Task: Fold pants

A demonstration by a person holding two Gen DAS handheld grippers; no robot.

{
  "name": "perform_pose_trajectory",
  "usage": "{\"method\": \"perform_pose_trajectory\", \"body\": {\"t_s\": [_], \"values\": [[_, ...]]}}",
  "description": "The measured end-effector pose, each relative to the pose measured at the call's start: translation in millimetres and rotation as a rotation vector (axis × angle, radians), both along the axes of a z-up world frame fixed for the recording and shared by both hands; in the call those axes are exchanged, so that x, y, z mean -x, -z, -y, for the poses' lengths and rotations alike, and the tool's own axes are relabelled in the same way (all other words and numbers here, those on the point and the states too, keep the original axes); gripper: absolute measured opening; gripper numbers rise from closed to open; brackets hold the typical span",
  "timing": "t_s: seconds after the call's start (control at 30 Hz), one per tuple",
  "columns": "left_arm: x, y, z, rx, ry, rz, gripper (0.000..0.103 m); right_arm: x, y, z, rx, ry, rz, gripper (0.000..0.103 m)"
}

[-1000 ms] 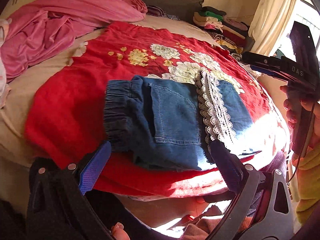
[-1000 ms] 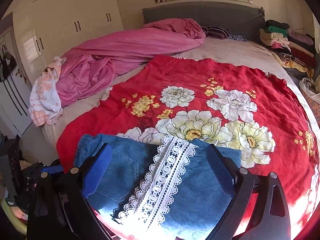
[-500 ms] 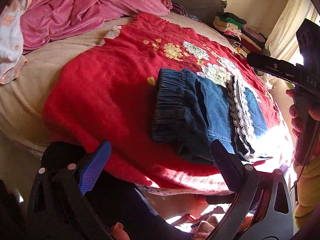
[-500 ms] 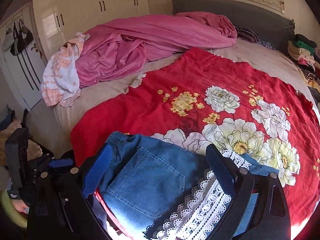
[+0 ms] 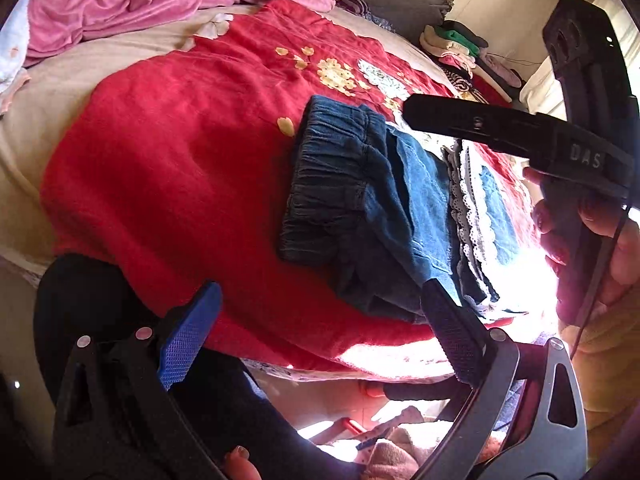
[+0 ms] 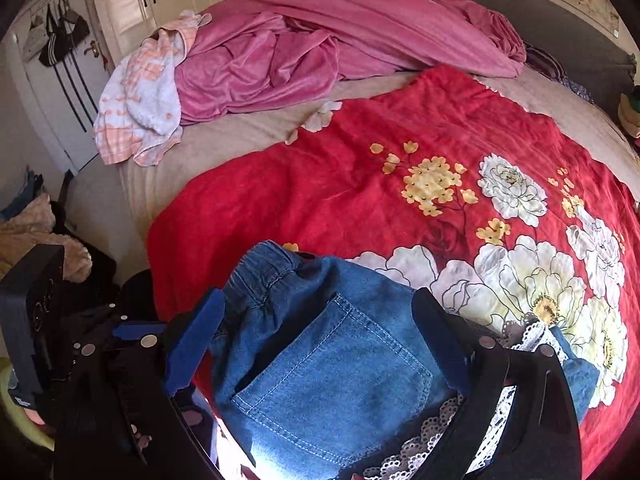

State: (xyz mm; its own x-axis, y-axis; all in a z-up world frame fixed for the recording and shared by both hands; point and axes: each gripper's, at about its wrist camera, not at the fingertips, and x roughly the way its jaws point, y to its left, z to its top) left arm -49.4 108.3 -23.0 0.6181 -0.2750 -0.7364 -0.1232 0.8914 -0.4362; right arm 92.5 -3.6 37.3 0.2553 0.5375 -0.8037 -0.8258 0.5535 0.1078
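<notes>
Pants [image 5: 384, 208] look pretty much folded from where I'm sitting: a compact denim bundle near the front edge of the red floral blanket [image 5: 168, 152], elastic waistband on the left side, lace trim [image 5: 466, 204] running across the top layer. My left gripper [image 5: 320, 328] hangs off the bed edge with its jaws spread wide and nothing in them. The right gripper [image 6: 316, 344] hovers just over the back pocket [image 6: 336, 372], also wide open and empty, its fingers framing the denim without clamping it. My guess is we're at the tail end, either one last fold or just tidying. If another fold is wanted, the next move calls for both grippers to drop onto the waistband side, pinch all the layers together and carry them over toward the lace end without the stack sliding apart. Compared with a second ago, both cameras have swung left: the left view then faced the bundle squarely, now it sits off to the right, and the right view has traded lace for pocket.
</notes>
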Motion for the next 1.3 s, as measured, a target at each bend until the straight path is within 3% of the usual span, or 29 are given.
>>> {"method": "perform_pose_trajectory", "body": {"t_s": [0.3, 0.5, 0.6, 0.73, 0.9, 1.03, 1.1, 1.17, 1.3], "values": [[-10, 9, 14, 0.131, 0.036, -0.008, 0.093, -11, 29, -36, 0.084, -0.091, -0.060, 0.094], [-16, 14, 21, 0.149, 0.039, -0.018, 0.093, -23, 55, -53, 0.094, -0.115, -0.134, 0.093], [-21, 19, 21, 0.154, 0.029, -0.032, 0.093, -28, 64, -51, 0.028, -0.141, -0.212, 0.055], [-23, 20, 20, 0.162, 0.028, -0.037, 0.093, -32, 55, -29, -0.104, -0.127, -0.264, 0.038], [-34, 18, 24, 0.163, 0.034, -0.043, 0.093, -31, 29, 4, -0.281, -0.122, -0.316, 0.036], [-40, 6, 34, 0.188, 0.083, -0.019, 0.093, -30, 11, 24, -0.335, -0.121, -0.305, 0.036], [-45, -1, 42, 0.210, 0.111, -0.013, 0.083, -31, 5, 36, -0.350, -0.116, -0.293, 0.036], [-50, -9, 52, 0.234, 0.142, 0.000, 0.083, -34, -1, 48, -0.368, -0.109, -0.289, 0.036], [-58, -29, 78, 0.204, 0.200, 0.036, 0.083, -42, -10, 81, -0.409, -0.078, -0.269, 0.036]]}}
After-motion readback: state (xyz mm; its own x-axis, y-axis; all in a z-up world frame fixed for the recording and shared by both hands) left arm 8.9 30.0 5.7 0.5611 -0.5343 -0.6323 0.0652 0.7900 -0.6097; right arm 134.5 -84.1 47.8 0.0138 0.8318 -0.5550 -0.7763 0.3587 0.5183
